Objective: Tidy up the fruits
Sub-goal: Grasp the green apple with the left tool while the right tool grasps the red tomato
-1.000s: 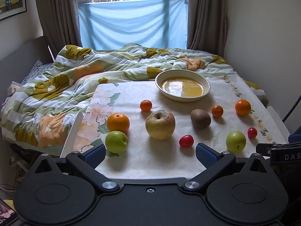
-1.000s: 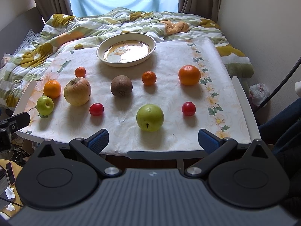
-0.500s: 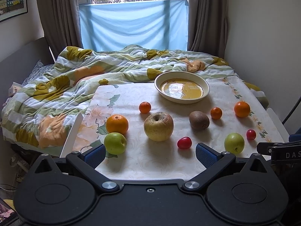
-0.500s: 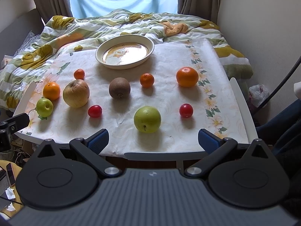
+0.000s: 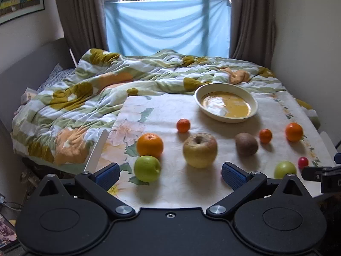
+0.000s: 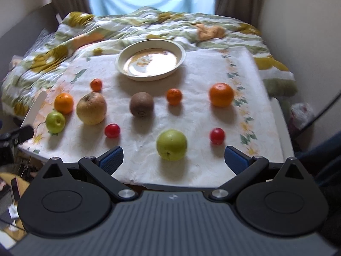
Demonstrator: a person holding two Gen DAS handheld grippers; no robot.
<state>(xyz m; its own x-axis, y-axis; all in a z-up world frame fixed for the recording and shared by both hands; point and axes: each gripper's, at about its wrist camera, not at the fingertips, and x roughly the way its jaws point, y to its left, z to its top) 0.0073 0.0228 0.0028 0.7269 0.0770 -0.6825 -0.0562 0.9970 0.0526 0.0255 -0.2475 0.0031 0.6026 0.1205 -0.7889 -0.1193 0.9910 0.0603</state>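
Fruits lie on a floral-clothed table. A cream bowl stands at the back, also in the left wrist view. My left gripper is open and empty, over the front edge near a green apple, an orange and a big yellow apple. My right gripper is open and empty, just before another green apple. A kiwi, oranges, small tangerines and red cherry tomatoes lie spread around.
A bed with a rumpled flowered quilt lies behind and left of the table. A wall stands on the right. A blue sheet covers the window. A white table rail runs along the right edge.
Both grippers have moved forward over the table edge, closer to the fruit. The left one has also shifted left. Nothing on the table has moved.
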